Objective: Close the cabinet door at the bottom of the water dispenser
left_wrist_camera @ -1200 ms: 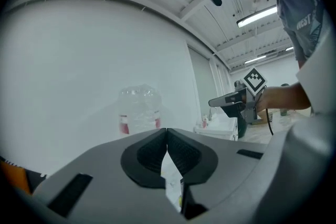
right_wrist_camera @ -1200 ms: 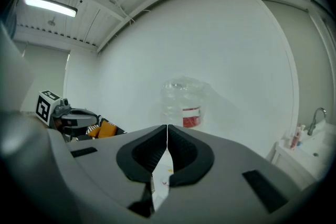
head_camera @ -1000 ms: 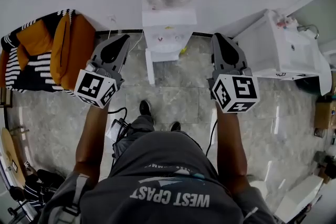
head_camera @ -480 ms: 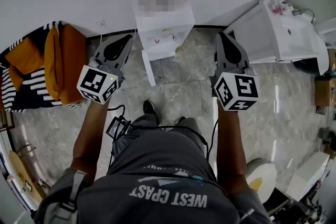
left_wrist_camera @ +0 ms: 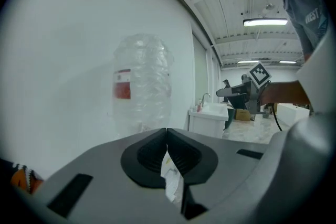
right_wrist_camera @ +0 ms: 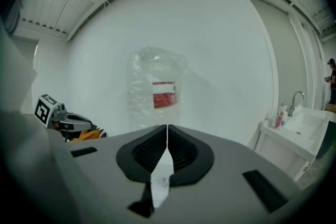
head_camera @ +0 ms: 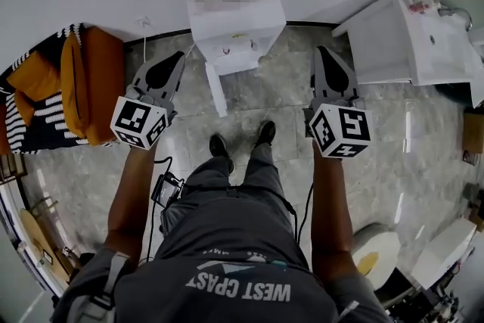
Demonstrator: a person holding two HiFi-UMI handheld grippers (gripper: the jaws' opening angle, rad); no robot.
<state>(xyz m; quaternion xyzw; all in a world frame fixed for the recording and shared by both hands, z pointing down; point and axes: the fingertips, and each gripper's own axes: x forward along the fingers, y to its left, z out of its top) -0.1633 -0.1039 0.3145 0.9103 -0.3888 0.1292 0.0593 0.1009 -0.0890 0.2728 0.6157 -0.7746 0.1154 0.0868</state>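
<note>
The white water dispenser (head_camera: 236,30) stands against the wall at top centre, with a clear water bottle (left_wrist_camera: 142,86) on top, also seen as the bottle (right_wrist_camera: 157,91). Its bottom cabinet door (head_camera: 218,89) swings out toward me, seen edge-on as a narrow white panel. My left gripper (head_camera: 178,57) is shut and empty, left of the door and apart from it. My right gripper (head_camera: 323,51) is shut and empty too, out to the dispenser's right. In the gripper views the jaws of the left gripper (left_wrist_camera: 167,131) and right gripper (right_wrist_camera: 167,127) meet with nothing between them.
An orange and striped seat (head_camera: 79,87) sits against the wall at left. A white sink unit (head_camera: 412,41) stands at right. My feet (head_camera: 240,140) are just before the open door. A cable and small box (head_camera: 166,189) hang at my left hip.
Both grippers have sunk lower and moved forward. My feet have stepped closer, and the dispenser and its open door now lie nearer between the two grippers.
</note>
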